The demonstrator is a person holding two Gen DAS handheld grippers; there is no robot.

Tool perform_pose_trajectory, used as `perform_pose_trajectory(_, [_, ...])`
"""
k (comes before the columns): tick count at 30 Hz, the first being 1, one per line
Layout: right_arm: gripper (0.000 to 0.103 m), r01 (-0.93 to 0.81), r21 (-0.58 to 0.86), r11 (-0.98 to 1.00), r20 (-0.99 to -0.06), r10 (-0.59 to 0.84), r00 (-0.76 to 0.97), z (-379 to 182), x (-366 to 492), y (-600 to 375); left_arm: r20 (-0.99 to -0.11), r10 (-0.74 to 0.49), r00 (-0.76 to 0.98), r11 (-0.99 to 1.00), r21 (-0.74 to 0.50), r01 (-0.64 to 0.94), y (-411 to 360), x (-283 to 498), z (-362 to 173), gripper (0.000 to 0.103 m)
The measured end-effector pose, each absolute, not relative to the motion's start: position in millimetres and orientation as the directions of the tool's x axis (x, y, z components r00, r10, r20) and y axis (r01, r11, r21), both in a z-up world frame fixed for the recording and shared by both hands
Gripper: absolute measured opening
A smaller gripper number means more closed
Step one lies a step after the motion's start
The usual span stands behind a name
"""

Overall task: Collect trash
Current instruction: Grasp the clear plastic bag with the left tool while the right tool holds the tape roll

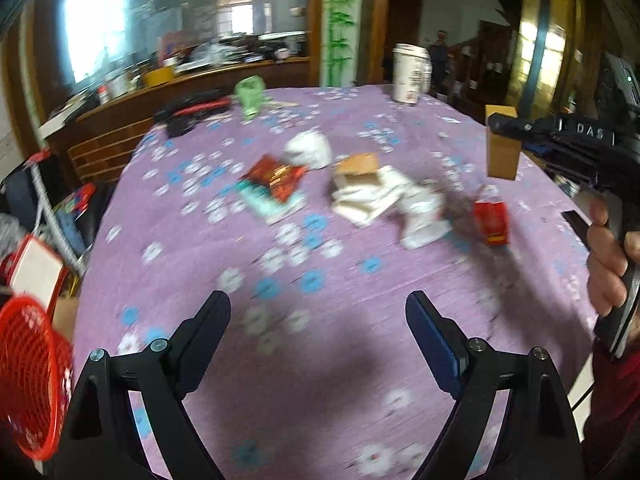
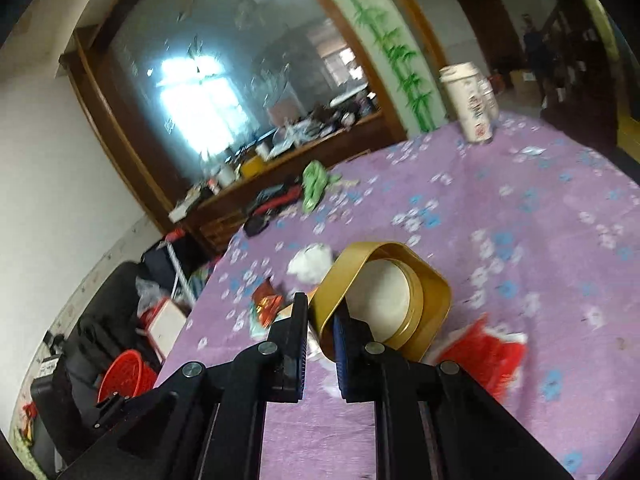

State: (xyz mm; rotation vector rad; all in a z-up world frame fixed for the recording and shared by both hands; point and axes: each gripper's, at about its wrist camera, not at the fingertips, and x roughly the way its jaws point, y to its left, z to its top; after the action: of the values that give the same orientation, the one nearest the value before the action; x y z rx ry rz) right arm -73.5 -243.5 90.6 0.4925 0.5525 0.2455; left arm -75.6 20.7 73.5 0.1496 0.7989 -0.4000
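A round table covered by a purple floral cloth (image 1: 320, 264) fills both views and carries the scattered trash. At its far edge stands an upright white lidded cup (image 1: 409, 74), with a crumpled green wrapper (image 1: 250, 96) to the left of it.

Beyond the table's left edge, low in the left-wrist view, is a red mesh basket (image 1: 28, 376).

Near the middle of the cloth lies a loose cluster: a stack of flat white paper pieces (image 1: 366, 196), a crumpled white tissue (image 1: 308, 148), a red foil packet (image 1: 276, 180) lying on a pale teal card, and a small red carton (image 1: 491, 224) standing to the right.

The gold box (image 1: 502, 142) is held clear of the cloth, at the right of the left-wrist view. There it appears as a tan block with its long axis close to vertical. In the right-wrist view its open mouth faces the camera, showing a rounded gold rim and a pale interior.

The right gripper (image 2: 322, 322) has its jaws nearly together, clamped on the near wall of the gold box, one finger outside and one inside the rim. It points gently downward over the table; a hand (image 1: 606, 256) with a dark red sleeve wraps its handle.

The left gripper (image 1: 318, 312) has its jaws wide apart with nothing between them, angled down at bare cloth near the table's front.
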Motion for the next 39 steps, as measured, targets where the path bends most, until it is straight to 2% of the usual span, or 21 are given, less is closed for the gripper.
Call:
perform_pose_trajectory(5, [0.012,-0.064,0.548,0.834,-0.427,0.345,0.836,85.8,-86.6,-269.0,-0.726,-0.338,0.599,0.876,-0.010,0.482,-32.6,-59.1,83.1,0.088])
perform_pose_trajectory(15, [0.012,-0.036,0.581,0.813,-0.417,0.335,0.845,75.2,-105.6,-305.1,-0.785,-0.275,0.554,0.845,0.077,0.529,-128.4,-5.5,44.8,0.087])
perform_pose_trajectory(17, [0.012,-0.034,0.584,0.811,-0.418,0.336,0.844,73.3,-108.0,-309.4,-0.798,-0.258,0.545,0.848,0.084,0.524,-137.4,3.8,33.4,0.077])
perform_pose_trajectory(19, [0.012,-0.032,0.586,0.810,-0.418,0.336,0.844,71.5,-111.0,-312.0,-0.818,-0.245,0.520,0.853,0.073,0.516,-139.4,12.5,22.6,0.050])
perform_pose_trajectory(21, [0.012,-0.035,0.587,0.809,-0.417,0.339,0.843,70.7,-113.6,-312.0,-0.835,-0.251,0.489,0.856,0.045,0.515,-137.7,17.1,13.9,0.037])
perform_pose_trajectory(24, [0.012,-0.043,0.589,0.807,-0.415,0.348,0.840,69.2,-115.6,-309.2,-0.824,-0.279,0.494,0.857,0.019,0.515,-129.7,11.0,13.6,0.033])
perform_pose_trajectory(31, [0.012,-0.104,0.558,0.823,-0.444,0.402,0.801,61.5,-115.4,-268.4,-0.766,-0.343,0.544,0.866,-0.035,0.498,-80.4,-33.2,36.8,0.032])
perform_pose_trajectory(39, [0.012,-0.195,0.486,0.852,-0.508,0.457,0.730,45.2,-110.1,-193.3,-0.698,-0.290,0.655,0.922,-0.020,0.386,-1.8,-73.6,49.6,0.033])
